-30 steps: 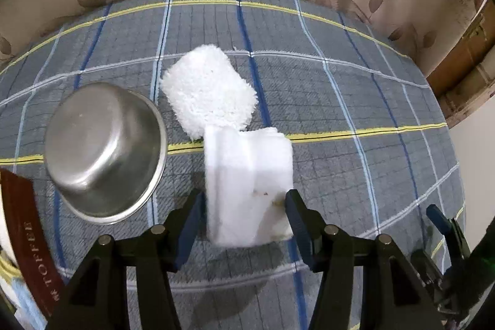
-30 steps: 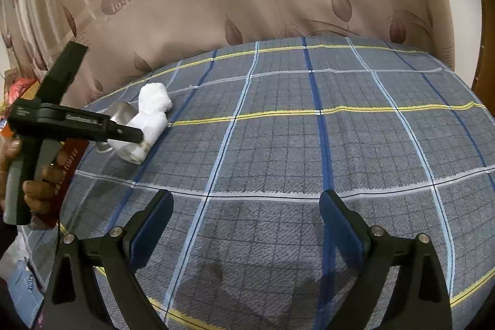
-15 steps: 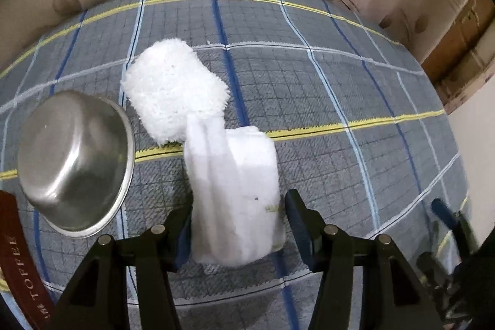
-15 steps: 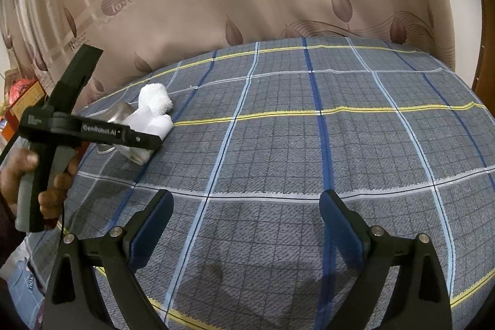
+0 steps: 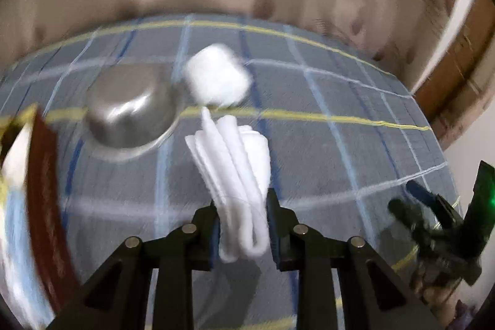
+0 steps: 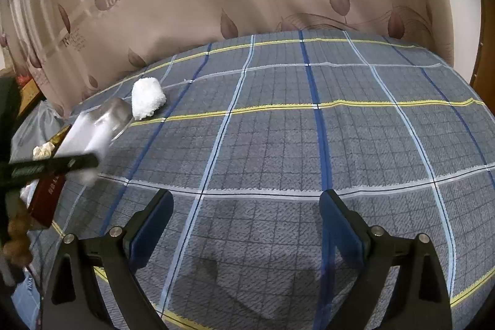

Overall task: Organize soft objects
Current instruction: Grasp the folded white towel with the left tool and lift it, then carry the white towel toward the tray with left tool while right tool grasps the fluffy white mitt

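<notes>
Clamping a folded white cloth [image 5: 238,175], the left gripper [image 5: 243,232] has just been closing, its pads now squeezing the folds near 6 o'clock of its view. Loose layers fan out beyond the pads, so a fold could slip free, or the dangling end could drag the bowl [image 5: 130,104] at 10 o'clock or the fluffy roll [image 5: 216,76] at 12. Motion blur hides whether the cloth has left the bedsheet [image 6: 309,129]. The right gripper [image 6: 247,225] hangs wide apart and empty.

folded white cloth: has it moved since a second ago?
Yes. In the right wrist view the folded white cloth has shifted left, away from the fluffy white roll; it was touching it. The left gripper, jaws just closing, pinches it.
</notes>
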Demonstrator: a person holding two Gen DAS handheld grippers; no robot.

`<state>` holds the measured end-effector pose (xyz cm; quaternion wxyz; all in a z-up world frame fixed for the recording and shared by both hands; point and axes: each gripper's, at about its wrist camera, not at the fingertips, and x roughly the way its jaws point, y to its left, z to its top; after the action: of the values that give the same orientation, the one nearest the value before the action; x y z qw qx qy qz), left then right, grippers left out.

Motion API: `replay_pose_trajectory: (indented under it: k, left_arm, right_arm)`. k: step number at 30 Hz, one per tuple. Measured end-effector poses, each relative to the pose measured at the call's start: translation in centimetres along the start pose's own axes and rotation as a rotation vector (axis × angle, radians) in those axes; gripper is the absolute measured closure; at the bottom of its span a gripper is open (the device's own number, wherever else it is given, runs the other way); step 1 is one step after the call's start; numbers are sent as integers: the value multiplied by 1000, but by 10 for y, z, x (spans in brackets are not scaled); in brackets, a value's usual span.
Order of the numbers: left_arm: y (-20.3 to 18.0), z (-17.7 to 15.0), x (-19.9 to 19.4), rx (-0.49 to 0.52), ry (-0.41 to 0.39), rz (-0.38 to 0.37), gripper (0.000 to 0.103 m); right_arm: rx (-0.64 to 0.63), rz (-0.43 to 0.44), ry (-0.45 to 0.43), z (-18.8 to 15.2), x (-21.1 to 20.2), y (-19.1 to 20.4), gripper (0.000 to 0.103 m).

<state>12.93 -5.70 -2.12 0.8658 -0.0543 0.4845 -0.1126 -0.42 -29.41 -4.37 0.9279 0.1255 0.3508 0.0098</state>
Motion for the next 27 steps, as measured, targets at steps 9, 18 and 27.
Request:
replay_pose_trajectory:
  k: [9,18,27]
  left_arm:
    - [34,-54,-24,-76,-13,77,78]
    - [34,-70,-30,-53,-52,56,78]
    - [46,-74,-27,-111,-48,29,73]
  right_arm:
    - [-26,-37,1,-2,-2,6,9]
    - [-129,20,-8,13,3,42,9]
    - [-311,102,13,79,80,125,9]
